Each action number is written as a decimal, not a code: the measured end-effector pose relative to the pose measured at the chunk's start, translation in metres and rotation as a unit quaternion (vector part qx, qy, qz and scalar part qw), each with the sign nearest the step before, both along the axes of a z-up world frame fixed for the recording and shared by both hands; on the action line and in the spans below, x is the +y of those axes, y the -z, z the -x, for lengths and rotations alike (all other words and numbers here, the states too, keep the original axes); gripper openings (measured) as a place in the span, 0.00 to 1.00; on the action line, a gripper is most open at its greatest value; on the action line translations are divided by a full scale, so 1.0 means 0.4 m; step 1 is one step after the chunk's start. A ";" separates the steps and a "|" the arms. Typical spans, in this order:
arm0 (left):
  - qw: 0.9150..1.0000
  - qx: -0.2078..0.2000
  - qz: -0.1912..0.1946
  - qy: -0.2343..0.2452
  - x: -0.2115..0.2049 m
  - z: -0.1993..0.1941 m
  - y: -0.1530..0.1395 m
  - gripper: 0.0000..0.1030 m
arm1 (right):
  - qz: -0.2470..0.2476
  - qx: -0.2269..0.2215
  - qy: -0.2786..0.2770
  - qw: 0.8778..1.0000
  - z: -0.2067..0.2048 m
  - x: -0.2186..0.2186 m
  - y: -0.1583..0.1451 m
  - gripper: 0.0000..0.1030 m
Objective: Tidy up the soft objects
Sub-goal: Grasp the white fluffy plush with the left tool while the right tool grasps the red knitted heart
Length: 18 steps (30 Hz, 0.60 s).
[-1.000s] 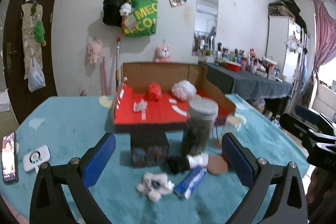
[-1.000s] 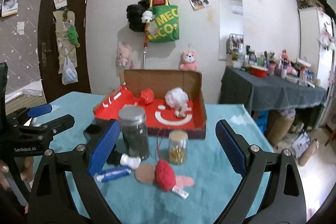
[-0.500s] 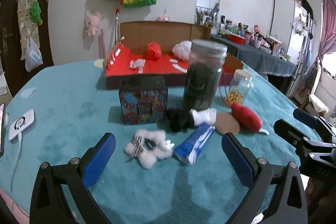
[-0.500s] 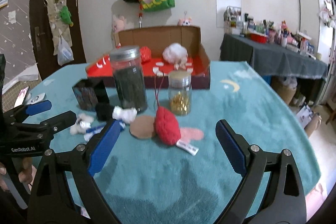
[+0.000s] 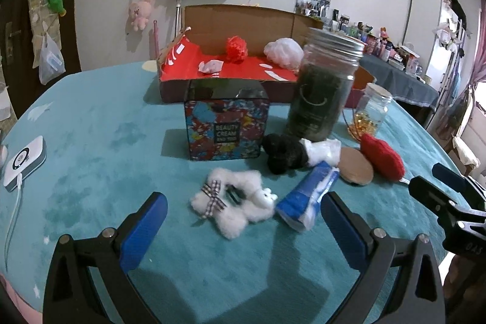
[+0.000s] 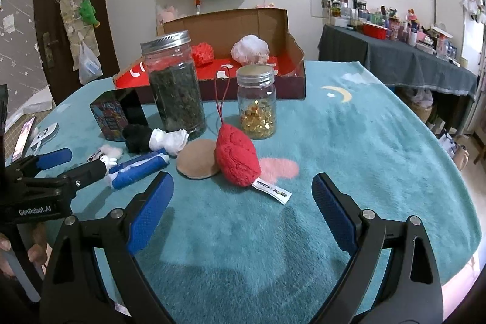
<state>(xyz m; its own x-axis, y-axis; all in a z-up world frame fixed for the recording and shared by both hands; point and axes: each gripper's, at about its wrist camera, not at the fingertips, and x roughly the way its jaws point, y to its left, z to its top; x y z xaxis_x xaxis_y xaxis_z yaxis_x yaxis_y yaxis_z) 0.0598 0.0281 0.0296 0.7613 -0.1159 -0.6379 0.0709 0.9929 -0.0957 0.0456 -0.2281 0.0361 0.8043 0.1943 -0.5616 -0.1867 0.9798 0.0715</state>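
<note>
My left gripper (image 5: pixel 243 217) is open and empty, just short of a white fluffy toy with a checked bow (image 5: pixel 231 202) on the teal table. A blue and white tube (image 5: pixel 306 196) and a black and white plush (image 5: pixel 291 152) lie beside the toy. My right gripper (image 6: pixel 240 202) is open and empty, just short of a red plush (image 6: pixel 237 155) with a white tag and red loop. The red plush also shows in the left wrist view (image 5: pixel 382 157). The red cardboard box (image 5: pixel 182 50) at the back holds a red puff (image 5: pixel 236 48) and a white puff (image 5: pixel 282 52).
A tall jar of dark leaves (image 6: pixel 174 87), a small jar of gold bits (image 6: pixel 258 102), a patterned cream box (image 5: pixel 226 123) and a round tan pad (image 6: pixel 197 158) stand among the toys. A white device (image 5: pixel 25 158) lies at the left. A dark-clothed side table (image 6: pixel 395 59) stands behind right.
Both grippers have come lower and closer to the table. The toys now sit larger and nearer between the open fingers. Nothing has been taken hold of.
</note>
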 end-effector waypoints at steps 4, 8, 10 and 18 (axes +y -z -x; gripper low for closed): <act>1.000 0.020 -0.005 -0.005 0.011 -0.035 0.008 1.00 | -0.002 0.012 -0.002 1.000 -0.031 -0.002 0.003 0.91; 0.999 0.045 -0.007 -0.004 0.028 -0.069 0.022 0.97 | -0.001 0.032 -0.006 0.999 -0.072 -0.003 0.010 0.91; 0.998 0.060 -0.003 0.000 0.034 -0.080 0.030 0.95 | -0.005 0.047 -0.011 0.999 -0.095 -0.006 0.015 0.91; 0.997 0.066 -0.009 0.030 0.033 -0.090 0.038 0.70 | -0.038 0.094 -0.032 0.994 -0.182 -0.027 0.024 0.86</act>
<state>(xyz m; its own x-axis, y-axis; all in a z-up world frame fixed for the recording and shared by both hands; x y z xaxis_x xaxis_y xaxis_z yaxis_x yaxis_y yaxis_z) 0.0957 0.0412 0.0144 0.6632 -0.1458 -0.7341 0.1176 0.9890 -0.0902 0.1186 -0.2390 0.0263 0.6719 0.2893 -0.6819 -0.2244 0.9568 0.1848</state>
